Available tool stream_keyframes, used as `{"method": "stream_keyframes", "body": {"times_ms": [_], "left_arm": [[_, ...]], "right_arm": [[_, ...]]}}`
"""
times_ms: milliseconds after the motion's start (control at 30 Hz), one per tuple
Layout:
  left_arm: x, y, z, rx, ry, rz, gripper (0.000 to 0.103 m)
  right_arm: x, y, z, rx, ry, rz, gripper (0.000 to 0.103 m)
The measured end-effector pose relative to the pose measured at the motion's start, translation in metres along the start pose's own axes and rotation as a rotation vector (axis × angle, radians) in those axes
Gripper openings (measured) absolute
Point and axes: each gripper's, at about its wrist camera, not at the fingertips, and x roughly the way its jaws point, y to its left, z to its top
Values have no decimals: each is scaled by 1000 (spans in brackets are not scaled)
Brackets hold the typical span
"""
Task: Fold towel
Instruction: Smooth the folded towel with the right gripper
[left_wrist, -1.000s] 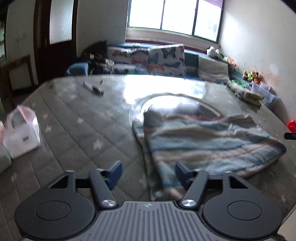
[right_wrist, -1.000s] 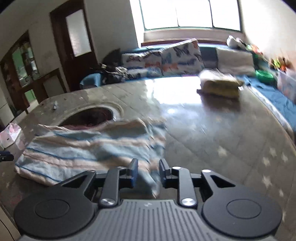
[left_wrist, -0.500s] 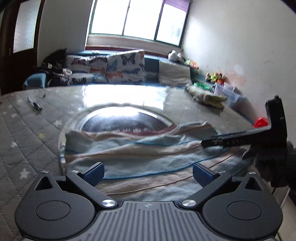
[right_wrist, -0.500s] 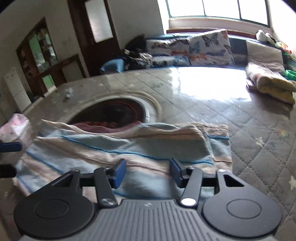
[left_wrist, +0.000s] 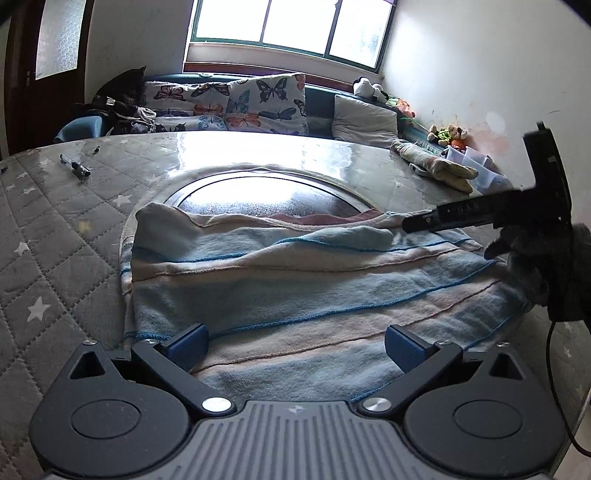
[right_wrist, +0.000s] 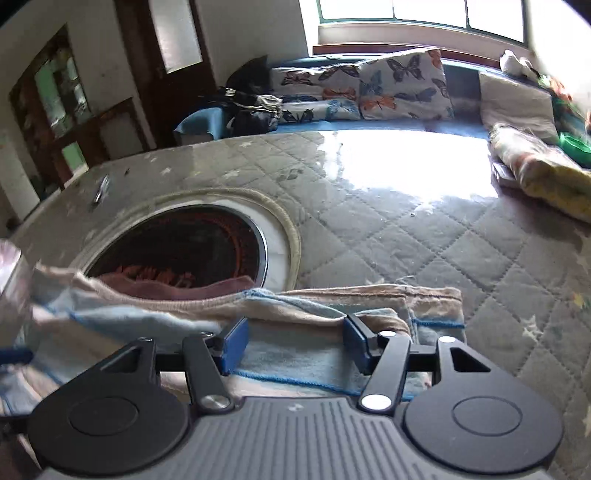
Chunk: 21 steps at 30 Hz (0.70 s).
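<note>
A: Count, left to right?
B: One striped towel (left_wrist: 295, 273) across frame centre on the quilted table (left_wrist: 55, 236). Left gripper (left_wrist: 295, 341) at bottom, fingers spread wide above the cloth.
A: Second gripper?
B: Right gripper (right_wrist: 291, 345), lower centre, fingers apart over the towel's fold.

a quilted grey star-patterned table cover (left_wrist: 55, 236) bears the striped towel (left_wrist: 295, 273), a pen (left_wrist: 75, 168) and folded cloth (right_wrist: 535, 170).
</note>
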Motion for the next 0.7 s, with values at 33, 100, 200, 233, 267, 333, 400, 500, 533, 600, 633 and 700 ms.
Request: {"method": "stream_keyframes", "body": {"times_ms": [33,100,200,233,267,333,400,500,533,600,633,700], "left_arm": [[-1,0,0,-2,-2,-1,103],[-2,-1,-1,-1,-6,-1,103],[-2,-2,-3,10,-11,1,103],[-2,-2,-4,11,-13,1,103],[-3,-2,-4,13,-15,1,103],[-4,-2,-6,13,-20,-1,103],[-4,-3,-8,21,-23,1,103],[-3,-7,-10,45,-26,10,103],[-3,-8,-11,53,-27,13,103],[-3,-8,-12,59,-28,9,103],[-4,-8,-13,62,-28,6,103],[-4,-8,-14,68,-28,2,103]], "right_arm": [[-3,4,2,-6,-4,8,59],[-9,16,6,-44,-14,36,59],[-11,48,13,-145,-5,136,59],[-10,62,15,-181,5,174,59],[-8,75,18,-217,16,212,60],[-5,97,21,-277,35,269,60],[5,128,24,-357,67,309,60],[19,156,24,-435,94,336,59],[25,165,24,-451,102,343,59],[38,182,24,-479,123,356,59],[43,189,25,-490,129,356,59],[56,203,25,-512,138,342,59]]}}
